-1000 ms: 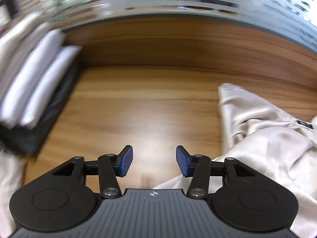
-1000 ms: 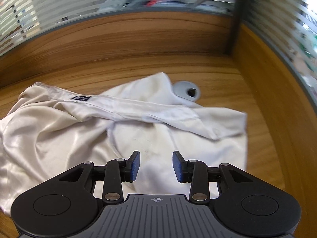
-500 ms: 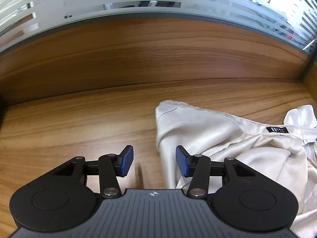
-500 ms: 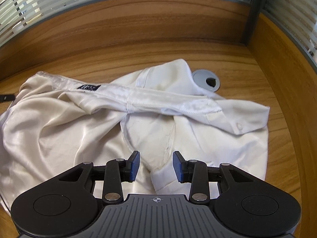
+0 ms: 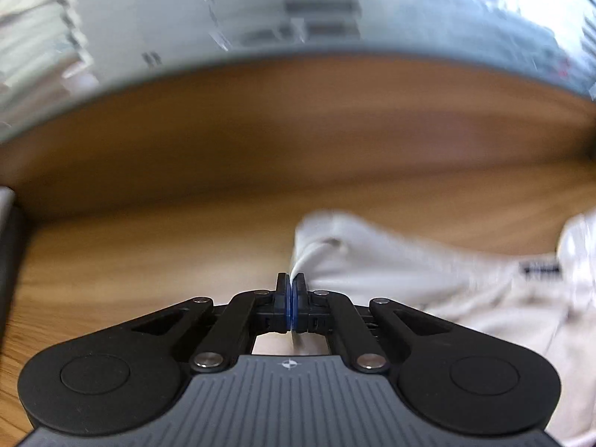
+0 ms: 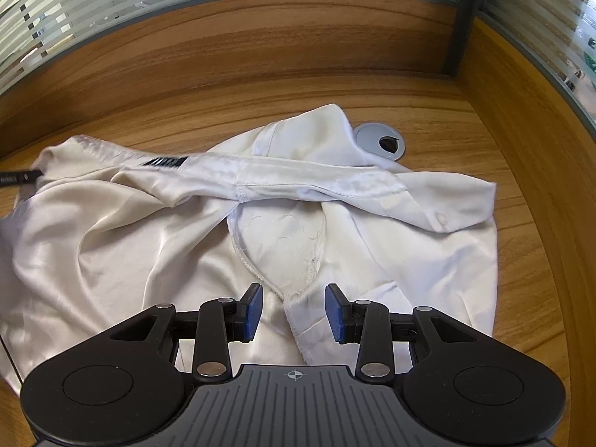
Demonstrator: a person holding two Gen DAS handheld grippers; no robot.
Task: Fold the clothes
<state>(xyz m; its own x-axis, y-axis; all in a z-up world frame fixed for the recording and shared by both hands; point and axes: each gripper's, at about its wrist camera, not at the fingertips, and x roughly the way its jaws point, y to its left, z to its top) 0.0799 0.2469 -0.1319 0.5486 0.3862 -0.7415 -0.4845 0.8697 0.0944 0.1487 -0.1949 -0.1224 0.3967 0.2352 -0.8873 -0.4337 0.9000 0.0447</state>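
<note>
Two fisheye views, straight lines bowed at the rims and corners dark. Soft, even daylight enters through the frosted striped glass (image 6: 111, 26) behind the tabletop (image 6: 260, 85). The left wrist view is smeared with motion blur; the right wrist view is sharp, with gentle sheen on the cream garment (image 6: 93, 246).

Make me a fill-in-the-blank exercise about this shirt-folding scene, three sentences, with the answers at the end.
1. The left tool is ____ on an edge of the cream shirt.
2. The right tool hangs over the shirt with its blue pads standing ____.
3. The round grey cable grommet in the wooden desk lies at the shirt's ____ edge.

Missing words: shut; apart; far
</note>
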